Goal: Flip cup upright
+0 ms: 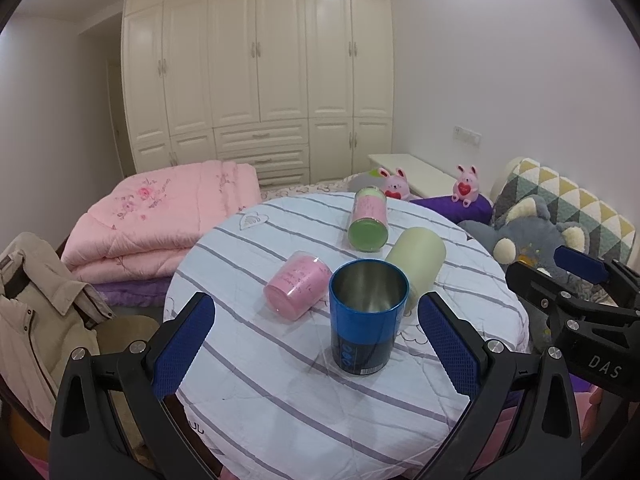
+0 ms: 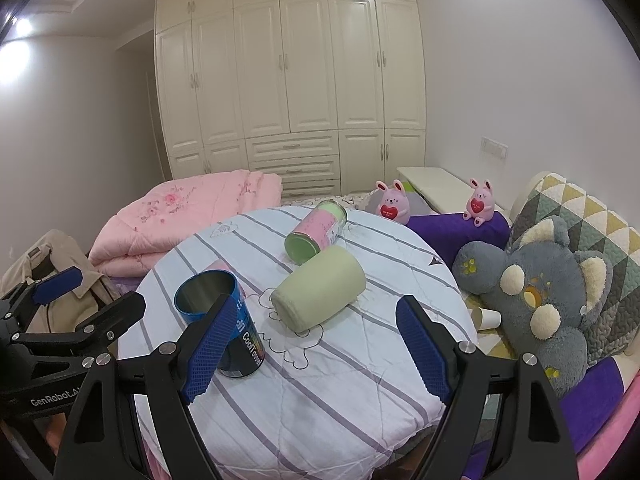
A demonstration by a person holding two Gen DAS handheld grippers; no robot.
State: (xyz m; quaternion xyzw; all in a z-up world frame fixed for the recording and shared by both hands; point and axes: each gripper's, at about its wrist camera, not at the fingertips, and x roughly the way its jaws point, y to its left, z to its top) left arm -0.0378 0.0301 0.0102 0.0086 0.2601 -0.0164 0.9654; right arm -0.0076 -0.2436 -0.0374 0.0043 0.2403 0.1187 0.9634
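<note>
Cream wardrobe doors (image 1: 256, 60) fill the far wall of a bedroom, and in front of them a round table under a striped quilted cloth (image 1: 280, 400) carries four cups close together. Both tongs hang spread wide and empty: the left gripper (image 1: 316, 344) brackets the blue metal cup (image 1: 366, 316), which already stands upright with its mouth up, and the right gripper (image 2: 312, 348) faces the pale green cup (image 2: 320, 290), which lies on its side just beside the blue one. Farther back lies the clear green-and-pink cup (image 2: 316, 232), also on its side, and the pink cup (image 1: 296, 288) lies tipped to the left of the blue cup. To my eye the main risk is crowding: a jaw sweeping toward any lying cup could knock the blue one back over, since it stands near the table's front and close to two neighbours. Cylinders on soft cloth may also roll when nudged, and the pale green cup could roll toward the right edge, where a small paper cup (image 2: 486, 317) lies beside the grey plush toy (image 2: 540, 280). Gripping a smooth wall off-centre might let a cup swing or slip mid-turn.
</note>
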